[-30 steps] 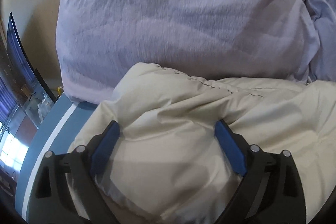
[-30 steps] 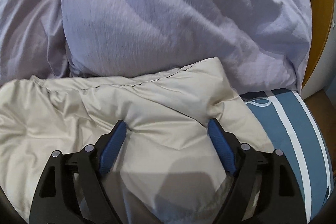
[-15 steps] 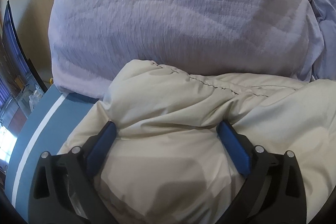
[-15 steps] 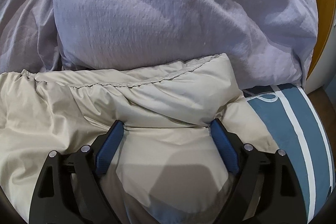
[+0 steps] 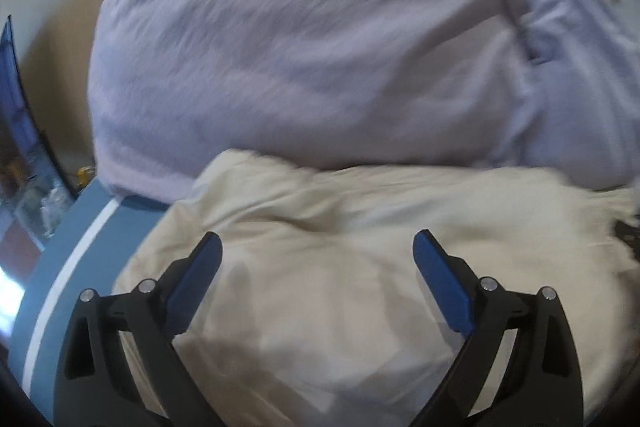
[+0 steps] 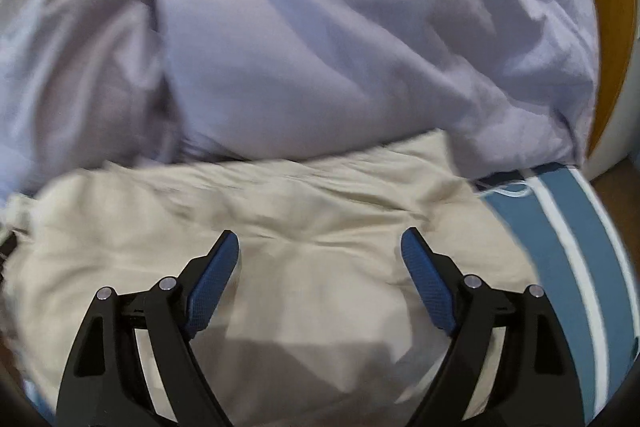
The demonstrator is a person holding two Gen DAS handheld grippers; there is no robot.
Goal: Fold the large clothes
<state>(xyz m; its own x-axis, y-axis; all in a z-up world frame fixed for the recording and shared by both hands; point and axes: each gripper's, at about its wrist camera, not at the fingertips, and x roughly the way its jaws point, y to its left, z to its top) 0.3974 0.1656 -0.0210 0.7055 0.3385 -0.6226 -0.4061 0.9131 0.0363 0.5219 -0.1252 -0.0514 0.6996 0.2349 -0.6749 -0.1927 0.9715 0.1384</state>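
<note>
Cream jacket [image 5: 344,267] spread on bed [image 5: 76,251], far edge against lavender pillows [image 5: 304,59]. Left hand-held gripper [image 5: 316,251] above jacket's left part, jaws wide apart, pads clear of fabric, nothing gripped. Right hand-held gripper [image 6: 320,247] above jacket's right part, jaws likewise wide, empty. Jacket lies below and ahead of both. Frames blurred.

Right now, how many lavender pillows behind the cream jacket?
2. One big pillow straight behind the cream jacket; a second pillow left of it in the right wrist view. More may be hidden.
</note>
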